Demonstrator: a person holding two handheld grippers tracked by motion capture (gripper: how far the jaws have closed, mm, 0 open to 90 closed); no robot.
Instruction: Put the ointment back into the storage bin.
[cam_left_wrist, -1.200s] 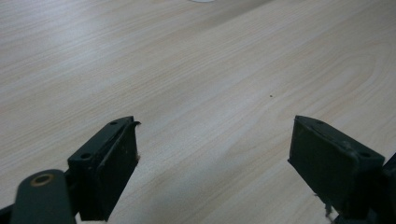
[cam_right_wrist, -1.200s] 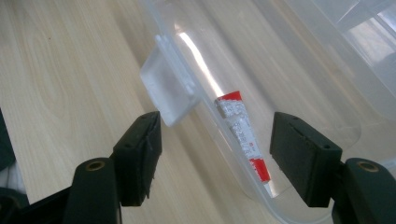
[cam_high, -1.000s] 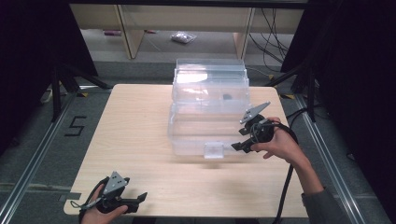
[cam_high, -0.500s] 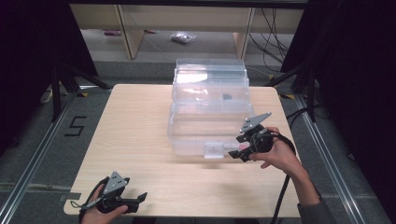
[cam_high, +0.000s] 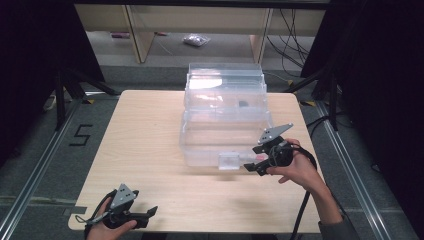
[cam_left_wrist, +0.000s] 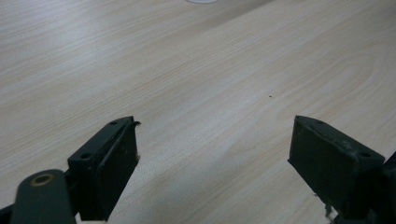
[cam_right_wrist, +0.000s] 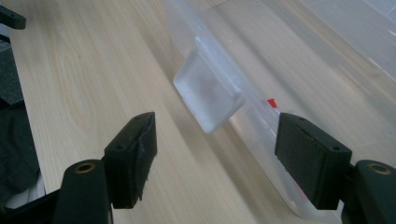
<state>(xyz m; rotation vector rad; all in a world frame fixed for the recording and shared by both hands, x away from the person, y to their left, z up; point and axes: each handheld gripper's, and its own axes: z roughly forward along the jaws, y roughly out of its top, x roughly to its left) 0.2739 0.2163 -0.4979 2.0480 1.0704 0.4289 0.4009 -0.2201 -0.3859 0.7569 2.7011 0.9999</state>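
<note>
The clear plastic box (cam_high: 225, 120) sits mid-tabletop (cam_high: 140, 150), its front latch (cam_right_wrist: 208, 96) toward me, so I hold my right tongs (cam_high: 253, 158) wide open and empty just before that latch, I'd judge to grip it, while my left tongs (cam_high: 148, 214), also open and empty, rest at the near edge out of the way.

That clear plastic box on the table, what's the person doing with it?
A person holds a pair of black tongs in each hand at a light wooden table. The right tongs are open, aimed at the frosted latch on the near edge of the lidded clear plastic storage box, not gripping it. The left tongs, also open, rest at the table's near corner.
</note>
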